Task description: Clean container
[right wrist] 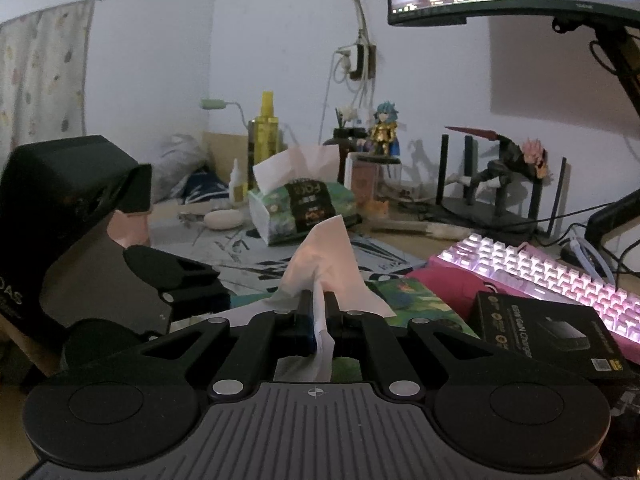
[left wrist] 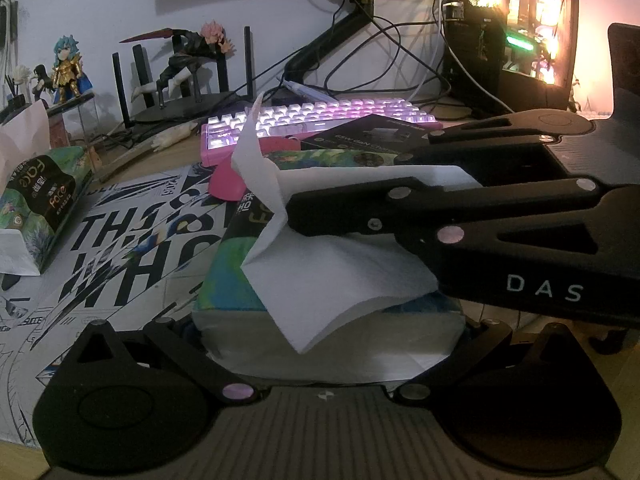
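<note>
Right tool [right wrist: 318, 312]: matte black, ribbed grey body, jaws clamped on a thin white tissue [right wrist: 328, 264], soft and creased, its free corner pointing up and slightly right. Left tool [left wrist: 320, 344]: jaws spread wide on either side of a soft tissue pack [left wrist: 240, 280] with a green printed wrapper, long axis running away from the viewer; whether they press it I cannot tell. Beyond, on the counter [left wrist: 160, 164]: black charger box [right wrist: 548, 332], glossy pink backlit keyboard [right wrist: 560, 276], second tissue pack [right wrist: 304, 204], painted figurines [right wrist: 386, 128].
</note>
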The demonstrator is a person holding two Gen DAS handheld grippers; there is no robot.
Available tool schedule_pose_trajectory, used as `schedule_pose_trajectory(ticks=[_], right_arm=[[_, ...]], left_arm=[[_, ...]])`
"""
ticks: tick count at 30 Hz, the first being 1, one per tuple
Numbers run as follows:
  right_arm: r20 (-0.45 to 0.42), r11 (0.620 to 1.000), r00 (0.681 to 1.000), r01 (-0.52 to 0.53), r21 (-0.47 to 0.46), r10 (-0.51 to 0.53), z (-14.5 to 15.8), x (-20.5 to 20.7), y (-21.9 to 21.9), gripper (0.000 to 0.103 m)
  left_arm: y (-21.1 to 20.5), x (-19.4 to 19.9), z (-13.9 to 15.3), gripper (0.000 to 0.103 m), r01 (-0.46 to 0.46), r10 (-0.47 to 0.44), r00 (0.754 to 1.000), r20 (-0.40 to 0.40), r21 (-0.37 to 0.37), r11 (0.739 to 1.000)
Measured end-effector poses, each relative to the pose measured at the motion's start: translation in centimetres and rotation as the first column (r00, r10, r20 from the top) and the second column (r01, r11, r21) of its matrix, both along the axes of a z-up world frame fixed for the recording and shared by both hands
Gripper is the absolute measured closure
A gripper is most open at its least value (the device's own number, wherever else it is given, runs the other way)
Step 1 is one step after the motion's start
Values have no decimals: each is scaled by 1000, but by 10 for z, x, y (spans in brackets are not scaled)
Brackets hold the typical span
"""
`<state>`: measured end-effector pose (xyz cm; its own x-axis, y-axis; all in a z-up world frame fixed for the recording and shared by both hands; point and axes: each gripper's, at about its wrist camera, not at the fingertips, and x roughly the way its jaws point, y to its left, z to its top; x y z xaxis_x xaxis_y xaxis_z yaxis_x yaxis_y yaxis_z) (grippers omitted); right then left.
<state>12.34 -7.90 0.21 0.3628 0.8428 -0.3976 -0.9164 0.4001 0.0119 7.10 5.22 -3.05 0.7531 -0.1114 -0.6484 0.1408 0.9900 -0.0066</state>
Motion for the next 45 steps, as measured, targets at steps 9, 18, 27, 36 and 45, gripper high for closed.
schedule_pose_trajectory(ticks=[9,18,27,36,45], right_arm=[[3,1000,1000,12,-1,-12,-1,1,1,97],[4,1000,1000,25,-1,-25,-2,2,2,98],[3,998,998,63,-2,-63,-3,5,-1,98],[5,998,998,65,-1,-65,-3,7,-2,98],[4,998,998,64,-2,-64,-3,7,-2,98]], left_arm=[[0,0,0,0,0,0,1000,0,0,1000],[0,0,0,0,0,0,1000,0,0,1000],[0,0,0,0,0,0,1000,0,0,1000],[0,0,0,0,0,0,1000,0,0,1000],[0,0,0,0,0,0,1000,0,0,1000]])
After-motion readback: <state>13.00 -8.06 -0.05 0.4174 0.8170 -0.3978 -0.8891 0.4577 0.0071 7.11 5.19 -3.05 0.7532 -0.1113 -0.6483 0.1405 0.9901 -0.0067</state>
